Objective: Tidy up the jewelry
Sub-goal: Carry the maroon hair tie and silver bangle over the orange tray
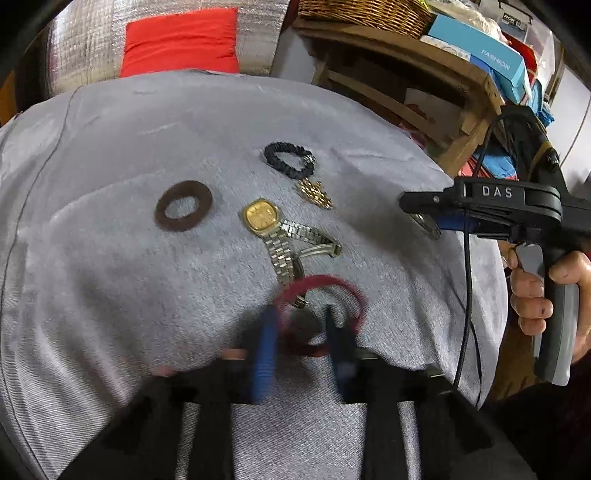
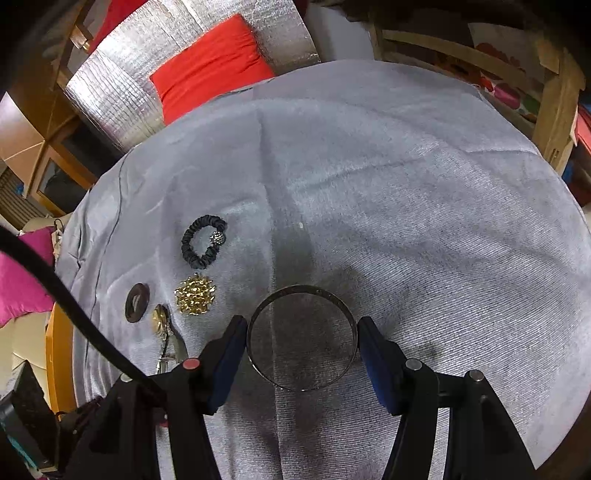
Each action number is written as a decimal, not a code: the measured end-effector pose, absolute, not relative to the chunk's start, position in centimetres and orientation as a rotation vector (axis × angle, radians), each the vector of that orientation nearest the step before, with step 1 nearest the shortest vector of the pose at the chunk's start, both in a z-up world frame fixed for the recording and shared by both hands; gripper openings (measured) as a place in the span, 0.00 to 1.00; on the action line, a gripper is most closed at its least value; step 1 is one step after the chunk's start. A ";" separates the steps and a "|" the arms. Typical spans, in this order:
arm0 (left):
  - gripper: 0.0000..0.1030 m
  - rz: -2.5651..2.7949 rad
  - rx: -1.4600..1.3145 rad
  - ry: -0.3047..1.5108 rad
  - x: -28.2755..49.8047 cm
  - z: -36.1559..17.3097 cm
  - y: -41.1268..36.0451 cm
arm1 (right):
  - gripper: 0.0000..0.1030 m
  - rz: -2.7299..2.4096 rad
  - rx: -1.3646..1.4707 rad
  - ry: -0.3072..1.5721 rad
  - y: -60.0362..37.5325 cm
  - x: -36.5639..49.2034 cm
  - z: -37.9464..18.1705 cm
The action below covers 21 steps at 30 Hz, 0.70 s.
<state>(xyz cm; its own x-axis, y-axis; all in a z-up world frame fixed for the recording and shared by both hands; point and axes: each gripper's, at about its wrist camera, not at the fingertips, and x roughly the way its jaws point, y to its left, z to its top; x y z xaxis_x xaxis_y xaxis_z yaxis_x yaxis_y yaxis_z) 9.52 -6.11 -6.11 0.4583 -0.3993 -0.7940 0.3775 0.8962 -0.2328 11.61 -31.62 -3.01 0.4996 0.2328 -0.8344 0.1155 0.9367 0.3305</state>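
Right gripper (image 2: 302,332), seen along its two blue-padded fingers. The jaws are set at a middling width and are closed on a thin metal bangle (image 2: 295,288), whose opposite sides are pressed by the pads. The bangle is held clear of the grey cloth (image 2: 406,184), on which its shadow is cast. In the left wrist view the same tool is seen from the side, gripped by a hand (image 1: 535,295).

Left gripper (image 1: 301,332): the fingers are blurred and the jaws are drawn close together. A red bangle (image 1: 317,280) is seen at the fingertips, with its near rim among them; whether it is gripped cannot be told.

Just beyond the red bangle a gold-faced watch (image 1: 262,216) is laid on the cloth, its metal strap reaching under the bangle's far rim. Left of the watch a brown ring (image 1: 183,205) is laid flat. Beyond the watch a gold brooch (image 2: 195,294) is placed, and just past it a black scrunchie (image 2: 201,240).

Behind the cloth a red cushion (image 1: 181,42) is seen, and to the right a wicker basket (image 1: 365,13).
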 end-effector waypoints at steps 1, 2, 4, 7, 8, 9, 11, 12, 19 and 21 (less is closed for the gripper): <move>0.08 -0.472 -0.017 0.986 9.5 -6.2 -6.2 | 0.62 0.074 0.365 1.050 -31.5 11.8 -2.9; 0.06 -0.465 -0.012 0.981 9.4 -6.2 -6.1 | 0.62 0.075 0.365 1.046 -31.4 11.9 -2.9; 0.06 -0.464 -0.023 0.973 9.3 -5.9 -5.8 | 0.62 0.086 0.370 1.039 -31.3 11.8 -2.8; 0.05 -0.463 -0.055 0.940 9.0 -5.0 -4.8 | 0.62 0.101 0.368 1.025 -30.6 11.9 -2.6; 0.05 -0.458 -0.065 0.926 8.9 -4.7 -4.4 | 0.62 0.108 0.369 1.021 -30.5 11.9 -2.5; 0.05 -0.447 -0.077 0.913 8.8 -4.2 -3.9 | 0.62 0.118 0.371 1.012 -30.2 11.9 -2.4; 0.05 -0.421 -0.095 0.891 8.5 -3.5 -3.0 | 0.62 0.145 0.374 0.990 -29.7 11.9 -2.0; 0.05 -0.400 -0.100 0.877 8.4 -3.0 -2.4 | 0.62 0.160 0.374 0.980 -29.3 11.9 -1.9; 0.05 -0.265 -0.141 0.763 5.4 0.7 2.6 | 0.62 0.295 0.353 0.909 -24.4 11.3 -0.3; 0.05 -0.226 -0.169 0.711 4.2 2.1 4.5 | 0.62 0.331 0.337 0.888 -22.6 10.9 0.0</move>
<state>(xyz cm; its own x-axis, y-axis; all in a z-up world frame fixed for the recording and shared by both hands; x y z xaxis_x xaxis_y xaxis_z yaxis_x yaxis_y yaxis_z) 4.23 4.48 2.08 0.7350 -0.2623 -0.6253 0.1477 0.9619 -0.2299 10.94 -22.57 0.04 0.5876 0.4154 -0.6944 -0.1403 0.8975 0.4182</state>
